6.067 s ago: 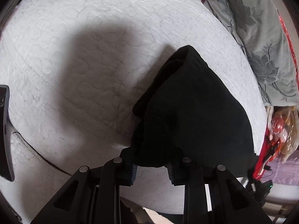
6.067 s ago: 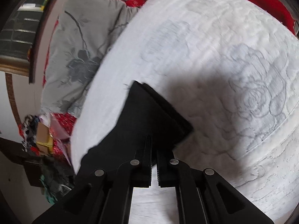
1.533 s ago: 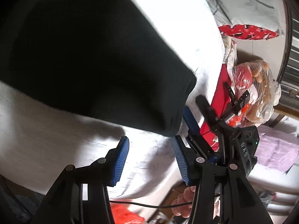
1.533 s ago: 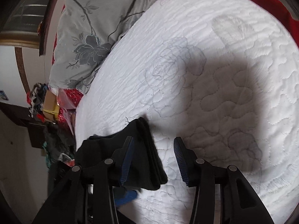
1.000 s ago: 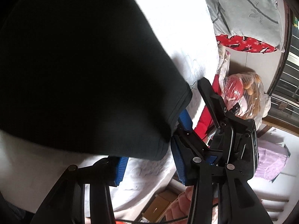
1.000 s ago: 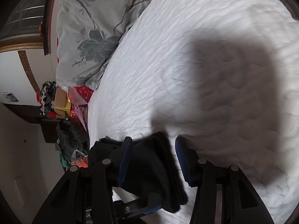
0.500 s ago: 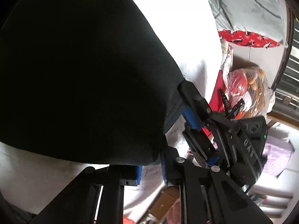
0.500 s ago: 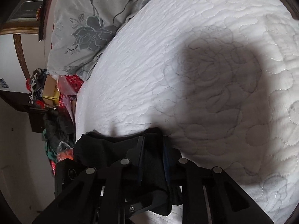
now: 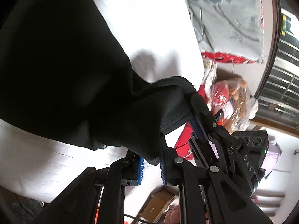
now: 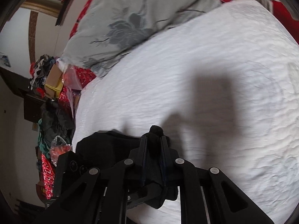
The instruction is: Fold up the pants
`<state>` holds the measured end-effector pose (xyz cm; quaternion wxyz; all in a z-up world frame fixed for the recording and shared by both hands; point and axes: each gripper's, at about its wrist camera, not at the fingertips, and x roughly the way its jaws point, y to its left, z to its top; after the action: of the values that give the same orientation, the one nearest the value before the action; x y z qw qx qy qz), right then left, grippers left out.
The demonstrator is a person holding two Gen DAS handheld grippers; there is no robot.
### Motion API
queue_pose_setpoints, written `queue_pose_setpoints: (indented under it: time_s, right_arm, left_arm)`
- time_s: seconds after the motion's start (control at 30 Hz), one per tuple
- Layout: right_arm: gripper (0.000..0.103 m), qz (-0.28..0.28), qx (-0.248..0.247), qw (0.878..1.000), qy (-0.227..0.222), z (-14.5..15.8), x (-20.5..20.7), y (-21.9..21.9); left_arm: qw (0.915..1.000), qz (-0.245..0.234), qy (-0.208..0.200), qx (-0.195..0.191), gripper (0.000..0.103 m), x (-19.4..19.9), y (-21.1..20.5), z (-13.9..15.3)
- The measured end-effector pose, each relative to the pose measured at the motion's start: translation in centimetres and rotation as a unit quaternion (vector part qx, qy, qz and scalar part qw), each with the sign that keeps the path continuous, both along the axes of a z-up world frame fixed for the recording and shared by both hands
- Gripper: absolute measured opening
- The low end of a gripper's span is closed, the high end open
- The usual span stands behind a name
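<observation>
From the left wrist view, the black pants (image 9: 61,74) fill the upper left, lying over the white quilted bed (image 9: 149,28) and rising toward the camera at one end; the left hand-held gripper (image 9: 151,165) has its blue-padded fingers (image 9: 140,169) closed on a bunched corner of the cloth, which hangs down between them; just to the right, the right hand-held gripper (image 9: 193,110) pinches the hemmed edge of the same garment, its black body crossing the lower right; a grey floral pillow (image 9: 224,18) lies at the top right of the bed, and a clear plastic bag (image 9: 231,97) with red and tan contents sits beyond the bed edge.

From the right wrist view, the right hand-held gripper (image 10: 153,145) is clamped on a fold of the pants (image 10: 104,149), a small tuft of cloth poking out past the fingertips; the rest of the garment bunches to the left at the near edge of the bed (image 10: 214,65); the grey pillow (image 10: 130,18) rests at the top; a pile of clutter (image 10: 50,85) stands on the left, beside the bed.
</observation>
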<state>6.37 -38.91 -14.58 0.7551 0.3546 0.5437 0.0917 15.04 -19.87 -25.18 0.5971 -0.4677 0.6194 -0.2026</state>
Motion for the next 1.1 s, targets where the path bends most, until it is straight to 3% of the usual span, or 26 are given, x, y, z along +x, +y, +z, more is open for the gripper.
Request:
queue_pose_setpoints:
  time_s: [0.37, 0.67, 0.77, 0.83, 0.87, 0.97, 1.03, 1.1]
  right_arm:
    - [0.013, 0.04, 0.017, 0.999, -0.002, 1.0, 3.1, 11.1]
    - [0.02, 0.055, 0.03, 0.997, 0.047, -2.9, 4.6, 19.1]
    - [0.028, 0.055, 0.03, 0.997, 0.047, -2.1, 3.9, 19.8]
    - [0.034, 0.054, 0.024, 0.998, 0.029, -0.3, 2.9, 19.4]
    - [0.036, 0.048, 0.025, 0.998, 0.017, 0.7, 2.4, 19.0]
    - [0.053, 0.005, 0.068, 0.998, -0.017, 3.2, -0.8, 16.7]
    - [0.058, -0.022, 0.088, 0.996, -0.027, 3.7, -3.5, 15.3]
    - [0.058, -0.05, 0.114, 0.992, -0.022, 3.0, -6.0, 14.5]
  left_arm:
    - [0.9974, 0.07, 0.01, -0.008, 0.013, -2.5, 13.0, 0.2]
    - [0.9947, 0.095, 0.036, 0.014, 0.016, -4.1, 22.7, 0.4]
    - [0.9948, 0.091, 0.028, 0.036, 0.025, -4.0, 25.2, 1.8]
    - [0.9943, 0.082, 0.004, 0.068, 0.043, -4.4, 26.2, 3.7]
    - [0.9933, 0.078, -0.011, 0.084, 0.047, -4.6, 26.8, 4.7]
    - [0.9904, 0.054, -0.054, 0.115, 0.063, -5.4, 26.9, 7.4]
    - [0.9881, 0.031, -0.076, 0.13, 0.073, -5.8, 26.1, 8.6]
    - [0.9842, 0.012, -0.09, 0.152, 0.074, -6.5, 25.0, 9.2]
